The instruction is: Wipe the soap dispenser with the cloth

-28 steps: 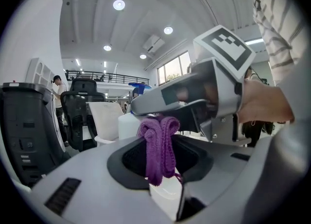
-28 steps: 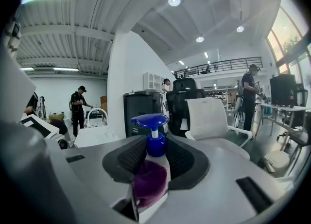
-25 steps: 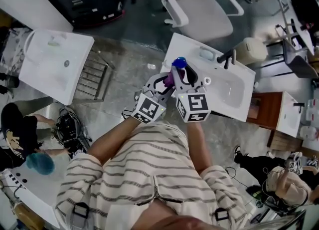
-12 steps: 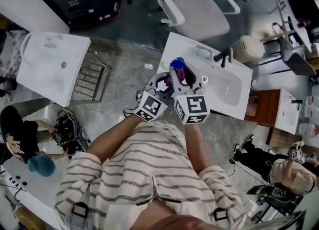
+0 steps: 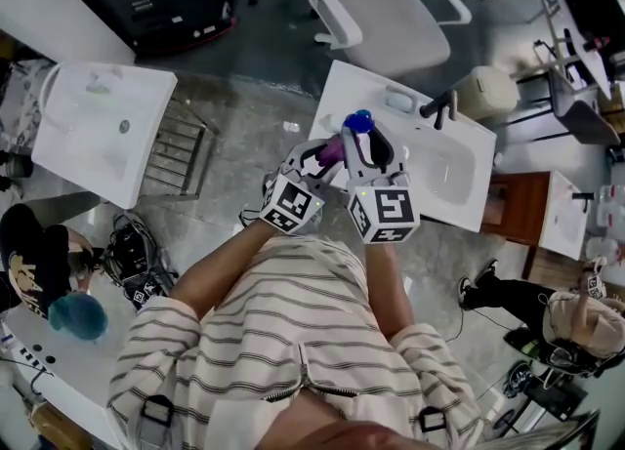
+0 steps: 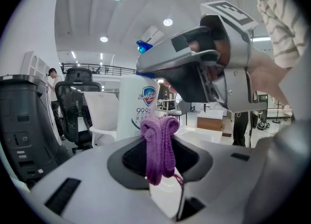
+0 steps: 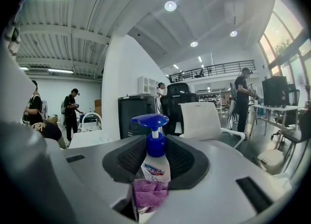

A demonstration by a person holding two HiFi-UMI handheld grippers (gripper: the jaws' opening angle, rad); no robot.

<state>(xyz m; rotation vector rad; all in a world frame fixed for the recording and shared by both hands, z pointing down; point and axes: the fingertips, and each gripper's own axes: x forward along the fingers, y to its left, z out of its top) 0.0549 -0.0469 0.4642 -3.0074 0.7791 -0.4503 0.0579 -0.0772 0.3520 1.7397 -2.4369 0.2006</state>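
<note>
As dispenser (image 7: 154,162) stays gripped, cloth (image 6: 159,145) (purple) seemingly sank.

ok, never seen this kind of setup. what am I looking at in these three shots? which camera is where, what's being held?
There is no robot here. A person in a striped top holds a hand-held gripper in each hand, and the marker cubes are part of those. The top-down picture comes from a camera on the person's head. The other two come from cameras riding on each gripper, looking along its jaws. The left hand-held gripper is shut on a purple cloth. The right hand-held gripper is clamped on a white soap dispenser with a blue pump. The cloth looks pressed against the bottle's side. Below them is a white sink with a dark faucet.
</note>
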